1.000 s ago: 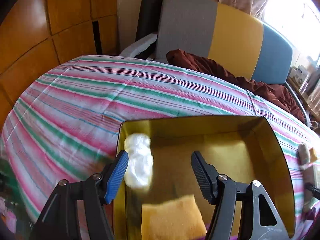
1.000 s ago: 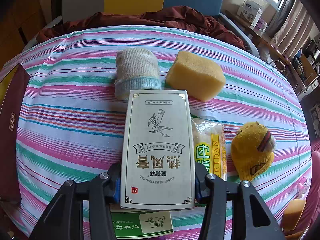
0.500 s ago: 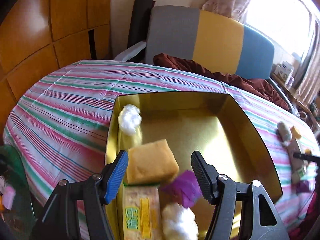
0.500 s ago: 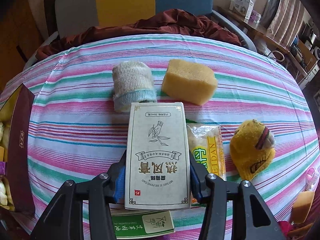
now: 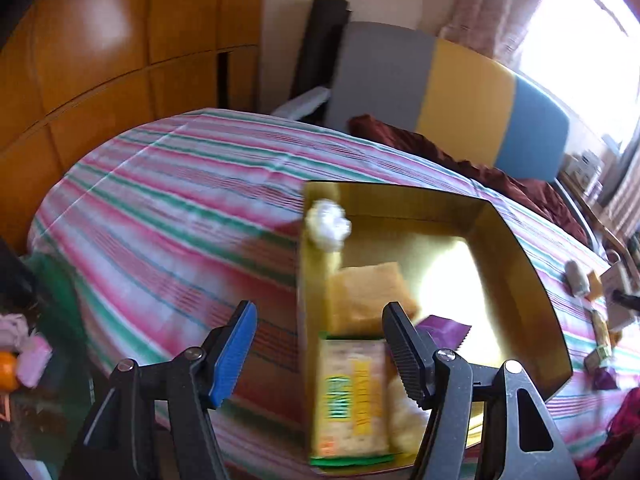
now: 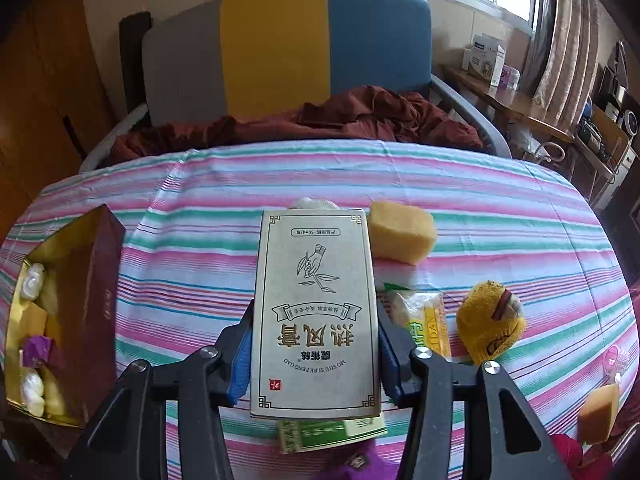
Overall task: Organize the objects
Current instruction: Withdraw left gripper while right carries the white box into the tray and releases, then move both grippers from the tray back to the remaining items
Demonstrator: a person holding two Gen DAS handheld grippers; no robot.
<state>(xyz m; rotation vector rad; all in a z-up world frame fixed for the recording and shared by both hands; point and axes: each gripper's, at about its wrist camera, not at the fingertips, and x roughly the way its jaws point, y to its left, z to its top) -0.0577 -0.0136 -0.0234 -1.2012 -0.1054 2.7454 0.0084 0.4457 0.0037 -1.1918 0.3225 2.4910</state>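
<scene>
My right gripper [image 6: 316,322] is shut on a beige carton with dark lettering [image 6: 316,268] and holds it above the striped cloth. Behind the carton a rolled pale sock [image 6: 314,203] barely shows. A yellow sponge [image 6: 400,236], a cracker packet [image 6: 426,320] and a yellow sock ball [image 6: 490,322] lie to its right. The open gold-lined box [image 6: 96,280] stands at the far left. My left gripper [image 5: 319,312] hangs open and empty over that box's [image 5: 504,248] near left wall. Inside lie a white ball [image 5: 328,227], a sponge [image 5: 368,296], a cracker packet [image 5: 352,396] and a purple wrapper [image 5: 444,330].
A green flat carton [image 6: 332,432] and a purple item [image 6: 360,462] lie under my right gripper, with a small sponge piece [image 6: 598,410] at the lower right. A dark red blanket [image 6: 320,120] and a three-coloured headboard [image 6: 280,44] close the far side. Wooden cabinets [image 5: 100,60] stand left.
The right gripper has risen with the beige carton, which now covers most of the rolled sock. The left gripper has drawn back and leftward, bringing more of the box's contents into view.
</scene>
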